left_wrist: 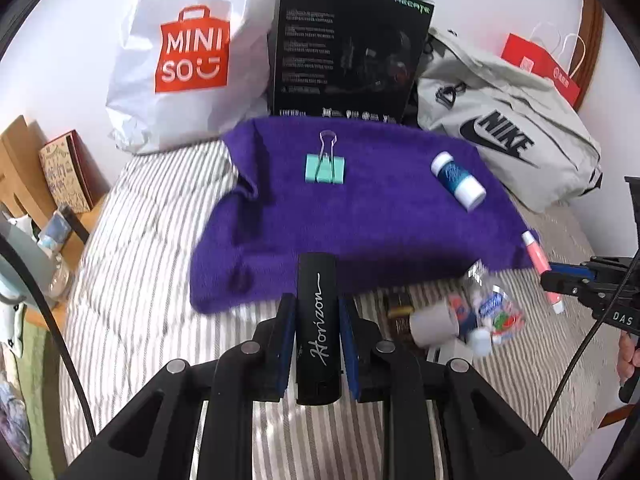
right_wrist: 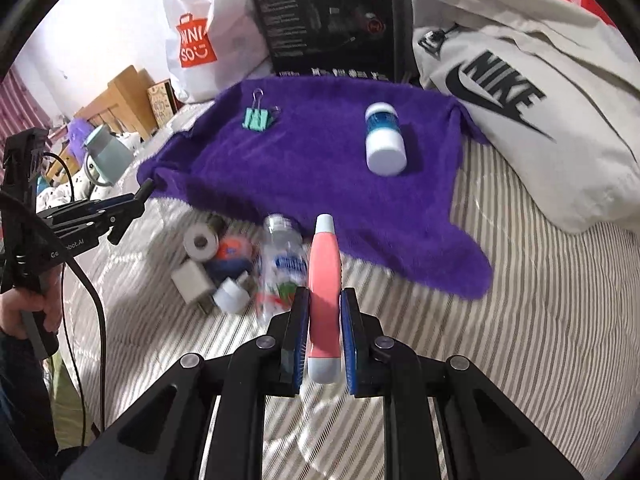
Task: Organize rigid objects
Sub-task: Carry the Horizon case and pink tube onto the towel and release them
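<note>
My left gripper (left_wrist: 317,304) is shut on a black tube lettered "Horizon" (left_wrist: 318,320), held above the near edge of a purple towel (left_wrist: 360,216). My right gripper (right_wrist: 325,300) is shut on a pink tube with pale ends (right_wrist: 325,280), also seen at the right of the left wrist view (left_wrist: 538,260). On the towel lie a mint binder clip (left_wrist: 325,166) (right_wrist: 256,118) and a small blue-and-white bottle (left_wrist: 458,180) (right_wrist: 384,140). A heap of small items (right_wrist: 232,264) (left_wrist: 468,316) sits on the striped bedding in front of the towel: a clear plastic bottle (right_wrist: 282,264), a white charger (right_wrist: 192,280), a tape roll (right_wrist: 202,242).
Behind the towel stand a white Miniso bag (left_wrist: 188,52), a black headset box (left_wrist: 348,48) and a grey Nike bag (left_wrist: 508,132); a red paper bag (left_wrist: 540,66) lies further back. Striped bedding (right_wrist: 520,340) spreads around. A wooden shelf (left_wrist: 36,184) with books stands at the left.
</note>
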Available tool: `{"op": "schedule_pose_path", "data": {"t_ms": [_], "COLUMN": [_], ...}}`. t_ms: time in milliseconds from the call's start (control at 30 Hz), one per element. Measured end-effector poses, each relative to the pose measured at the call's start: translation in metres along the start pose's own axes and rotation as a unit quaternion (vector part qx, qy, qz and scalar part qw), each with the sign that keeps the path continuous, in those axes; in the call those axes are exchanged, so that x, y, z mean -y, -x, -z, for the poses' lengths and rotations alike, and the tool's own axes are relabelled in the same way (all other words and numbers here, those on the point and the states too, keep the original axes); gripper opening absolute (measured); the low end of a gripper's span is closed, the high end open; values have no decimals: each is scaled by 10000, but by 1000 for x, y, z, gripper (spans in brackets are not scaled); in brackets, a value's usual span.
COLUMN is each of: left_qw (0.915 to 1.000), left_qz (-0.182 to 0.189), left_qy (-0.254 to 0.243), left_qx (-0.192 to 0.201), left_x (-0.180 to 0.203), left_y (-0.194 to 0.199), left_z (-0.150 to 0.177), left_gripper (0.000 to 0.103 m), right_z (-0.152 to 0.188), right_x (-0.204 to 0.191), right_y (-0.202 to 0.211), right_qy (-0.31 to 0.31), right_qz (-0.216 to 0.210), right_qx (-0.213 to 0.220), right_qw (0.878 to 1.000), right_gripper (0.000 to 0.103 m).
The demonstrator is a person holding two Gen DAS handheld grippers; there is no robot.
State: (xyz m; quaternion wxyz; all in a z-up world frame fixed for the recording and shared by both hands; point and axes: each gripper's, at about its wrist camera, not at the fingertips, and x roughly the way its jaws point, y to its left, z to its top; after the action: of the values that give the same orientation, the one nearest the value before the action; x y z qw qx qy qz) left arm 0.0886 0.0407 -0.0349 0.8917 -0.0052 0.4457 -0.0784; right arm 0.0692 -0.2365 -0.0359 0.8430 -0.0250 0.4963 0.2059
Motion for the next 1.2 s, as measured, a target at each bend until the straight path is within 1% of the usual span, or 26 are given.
{"op": "schedule_pose_path", "data": {"t_ms": [267, 433, 633, 767, 900, 967, 1033, 1100, 1200], "left_qw": [10000, 10000, 9998, 9996, 9992, 9991, 9990, 9988, 9986], "left_qz": [56, 66, 100, 37, -22, -38, -77, -106, -128], "left_qy": [-5, 24, 79, 85, 95, 92, 64, 43, 27], "left_qx": [80, -12, -148, -283, -391, -418, -440, -466, -514], "left_x": [-4, -9, -13, -16, -17, -17, -15, -14, -14], "left_y": [-13, -37, -66, -86, -101, -105, -110, -114, -120], "left_z": [-41, -61, -74, -79, -81, -81, -82, -81, -81], "left_gripper": [21, 21, 21, 21, 21, 21, 21, 21, 21], "right_z": [-45, -70, -95, -105, -107, -106, -106, -106, -105], "right_x": [0, 3, 11, 13, 12, 10, 9, 8, 7], "right_y": [-15, -30, -55, -72, -86, -91, -94, -98, -103], "right_qy": [18, 35, 29, 101, 198, 261, 243, 314, 377], "right_qz": [-179, -194, -94, 19, 135, 207, 185, 320, 388], "right_qx": [91, 86, -40, -180, -318, -335, -359, -370, -404], "right_qw": [9998, 9998, 9999, 9998, 9992, 9989, 9989, 9983, 9977], "right_gripper": [16, 16, 16, 16, 16, 16, 16, 16, 16]}}
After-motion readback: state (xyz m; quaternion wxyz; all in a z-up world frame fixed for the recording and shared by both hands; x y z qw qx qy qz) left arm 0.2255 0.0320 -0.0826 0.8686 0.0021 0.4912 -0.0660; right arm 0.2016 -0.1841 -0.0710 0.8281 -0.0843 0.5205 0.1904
